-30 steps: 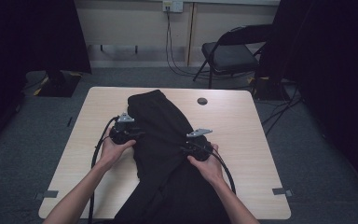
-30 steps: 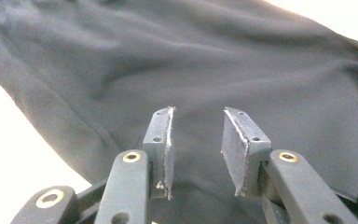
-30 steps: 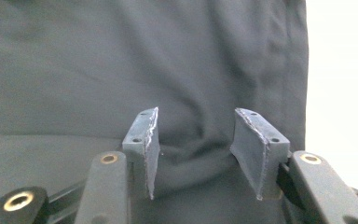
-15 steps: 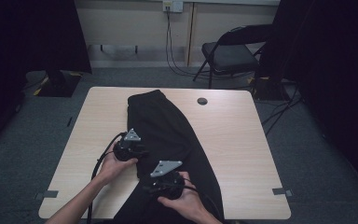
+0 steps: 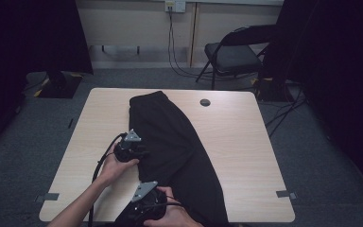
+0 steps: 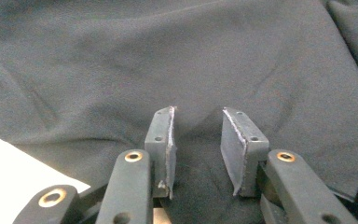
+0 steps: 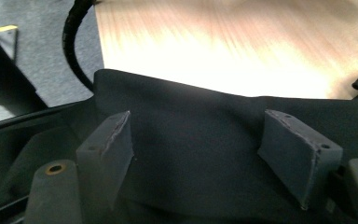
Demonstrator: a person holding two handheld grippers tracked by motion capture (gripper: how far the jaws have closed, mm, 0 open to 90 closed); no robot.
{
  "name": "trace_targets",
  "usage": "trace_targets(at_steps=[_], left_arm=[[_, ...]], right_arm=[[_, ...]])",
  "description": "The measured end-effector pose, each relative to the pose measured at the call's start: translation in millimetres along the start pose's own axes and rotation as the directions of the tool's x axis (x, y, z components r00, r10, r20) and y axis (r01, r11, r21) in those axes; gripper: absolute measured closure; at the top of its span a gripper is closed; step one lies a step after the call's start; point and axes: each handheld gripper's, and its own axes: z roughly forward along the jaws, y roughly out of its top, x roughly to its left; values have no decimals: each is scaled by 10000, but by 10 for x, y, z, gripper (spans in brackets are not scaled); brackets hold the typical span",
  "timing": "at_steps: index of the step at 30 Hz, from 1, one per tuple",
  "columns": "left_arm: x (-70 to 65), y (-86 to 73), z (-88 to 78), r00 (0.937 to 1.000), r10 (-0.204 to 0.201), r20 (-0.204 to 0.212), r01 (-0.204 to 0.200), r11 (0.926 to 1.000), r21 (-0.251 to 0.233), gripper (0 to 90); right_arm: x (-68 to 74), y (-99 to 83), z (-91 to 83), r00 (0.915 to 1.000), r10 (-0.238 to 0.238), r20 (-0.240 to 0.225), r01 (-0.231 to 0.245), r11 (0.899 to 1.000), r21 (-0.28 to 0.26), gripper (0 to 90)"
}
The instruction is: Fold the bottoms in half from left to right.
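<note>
Black garment (image 5: 175, 146) lies lengthwise across the worktop (image 5: 246, 142), running off its near edge. Left gripper (image 5: 139, 152) rests at the garment's left edge, forearm angled in from below; jaws part-open over a raised fold, pads not pressing. Right gripper (image 5: 144, 208) sits low at the near edge, jaws just opened wide above the cloth.
</note>
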Motion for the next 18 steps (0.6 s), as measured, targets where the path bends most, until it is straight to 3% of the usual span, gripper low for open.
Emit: trace_targets(at_steps=[2, 4, 9, 12, 14, 15, 18], left_arm=[[3, -3, 1, 10000, -69, 29, 69, 10000, -44, 650], [7, -4, 2, 9999, -97, 50, 97, 9999, -57, 650], [9, -2, 3, 10000, -16, -63, 15, 10000, -65, 650], [11, -1, 5, 9999, -18, -114, 18, 10000, -71, 651], [10, 0, 5, 9999, -32, -127, 31, 10000, -58, 651], [9, 2, 5, 9999, -45, -139, 45, 10000, -46, 651], [11, 3, 5, 9999, -103, -105, 102, 9999, -34, 654]], right_arm=[[46, -15, 9, 9992, -300, 246, 300, 9995, 4, 247], [42, -17, 8, 9993, -259, 257, 260, 9997, -25, 251], [-64, -67, -46, 9970, 356, 694, -319, 9980, -538, 630], [-86, -67, -68, 9936, 633, 931, -583, 9968, -549, 841], [-74, -66, -81, 9931, 734, 917, -683, 9960, -574, 868], [-60, -70, -117, 9931, 778, 873, -700, 9936, -892, 879], [-32, -28, -411, 9931, 981, 642, -857, 9812, -1731, 891]])
